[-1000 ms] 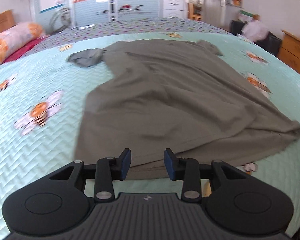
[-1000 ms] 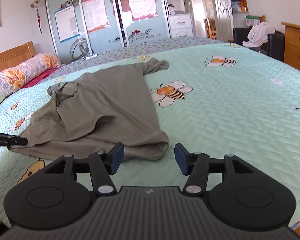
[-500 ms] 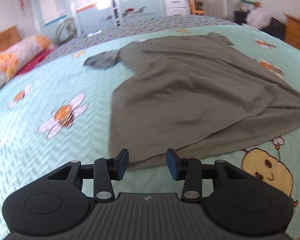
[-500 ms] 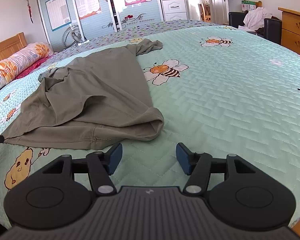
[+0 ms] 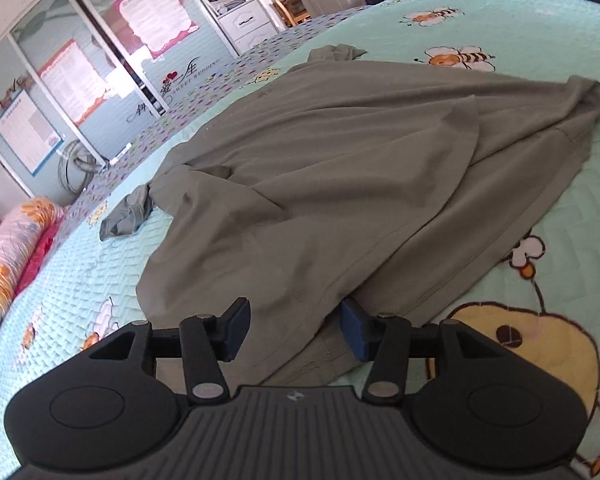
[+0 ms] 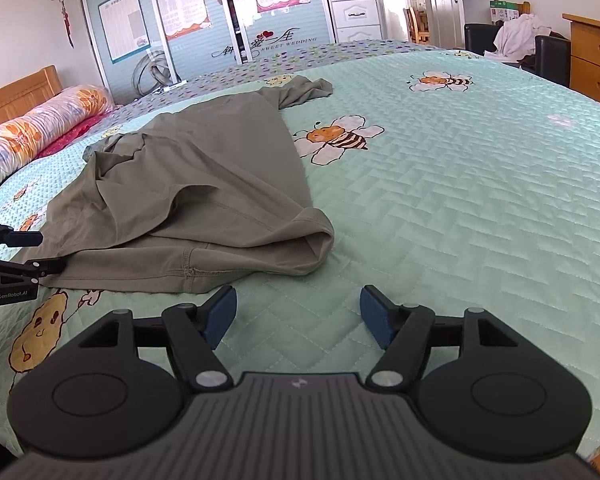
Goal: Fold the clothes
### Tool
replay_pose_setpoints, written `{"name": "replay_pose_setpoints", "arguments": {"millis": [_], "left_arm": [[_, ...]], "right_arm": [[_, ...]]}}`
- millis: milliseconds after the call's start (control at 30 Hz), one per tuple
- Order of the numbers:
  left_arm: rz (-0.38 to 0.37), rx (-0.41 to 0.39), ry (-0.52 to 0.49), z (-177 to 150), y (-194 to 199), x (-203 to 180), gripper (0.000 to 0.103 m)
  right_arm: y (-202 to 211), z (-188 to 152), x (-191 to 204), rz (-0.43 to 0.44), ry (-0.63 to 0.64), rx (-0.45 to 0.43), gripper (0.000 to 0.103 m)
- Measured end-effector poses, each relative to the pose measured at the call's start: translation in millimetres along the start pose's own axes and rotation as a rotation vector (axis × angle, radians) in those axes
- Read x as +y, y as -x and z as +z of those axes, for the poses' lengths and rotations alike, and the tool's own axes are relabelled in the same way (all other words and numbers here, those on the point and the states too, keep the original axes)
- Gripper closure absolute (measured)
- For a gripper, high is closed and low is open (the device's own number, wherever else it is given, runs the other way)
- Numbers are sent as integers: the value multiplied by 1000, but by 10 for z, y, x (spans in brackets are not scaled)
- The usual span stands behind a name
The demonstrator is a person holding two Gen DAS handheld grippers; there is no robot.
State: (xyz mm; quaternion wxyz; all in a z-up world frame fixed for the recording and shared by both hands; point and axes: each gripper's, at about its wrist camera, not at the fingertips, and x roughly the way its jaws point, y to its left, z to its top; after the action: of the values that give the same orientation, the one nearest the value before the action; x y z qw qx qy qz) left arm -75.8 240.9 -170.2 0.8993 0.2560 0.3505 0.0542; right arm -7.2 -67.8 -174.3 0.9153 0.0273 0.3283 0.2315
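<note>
An olive-green T-shirt [image 5: 340, 184] lies rumpled on the mint bedspread [image 5: 540, 32], one side doubled over itself. My left gripper [image 5: 296, 330] is open at the shirt's near hem corner, and the cloth runs between its blue pads [image 5: 236, 326]. In the right wrist view the same shirt [image 6: 204, 184] spreads to the left, with the left gripper [image 6: 16, 256] at its left hem. My right gripper [image 6: 298, 314] is open over bare quilt, a little short of the bunched right hem corner [image 6: 316, 248], nothing between its fingers.
A floral bolster pillow [image 6: 32, 132] and wooden headboard [image 6: 16, 92] lie far left. Sliding wardrobe doors [image 6: 188, 28] stand beyond the bed. A wooden dresser [image 6: 596, 64] and dark chair with clothes [image 6: 516, 40] are at the right. Bedspread [image 6: 460, 184] stretches right of the shirt.
The left gripper swung round and moved in onto the hem, so cloth now sits between its fingers. The right gripper edged closer to the right hem corner; both stayed open.
</note>
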Motion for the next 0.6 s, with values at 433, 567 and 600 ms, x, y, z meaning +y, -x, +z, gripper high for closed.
{"name": "replay_pose_setpoints", "arguments": {"millis": [433, 567, 600], "left_arm": [[26, 5, 16, 52, -62, 72, 100], [49, -43, 173, 70, 123, 345, 101], [65, -63, 219, 75, 211, 446, 101]], "right_arm": [[-12, -2, 12, 4, -2, -4, 29], [-5, 14, 2, 6, -9, 0, 29], [-1, 19, -1, 6, -9, 1, 29]]}}
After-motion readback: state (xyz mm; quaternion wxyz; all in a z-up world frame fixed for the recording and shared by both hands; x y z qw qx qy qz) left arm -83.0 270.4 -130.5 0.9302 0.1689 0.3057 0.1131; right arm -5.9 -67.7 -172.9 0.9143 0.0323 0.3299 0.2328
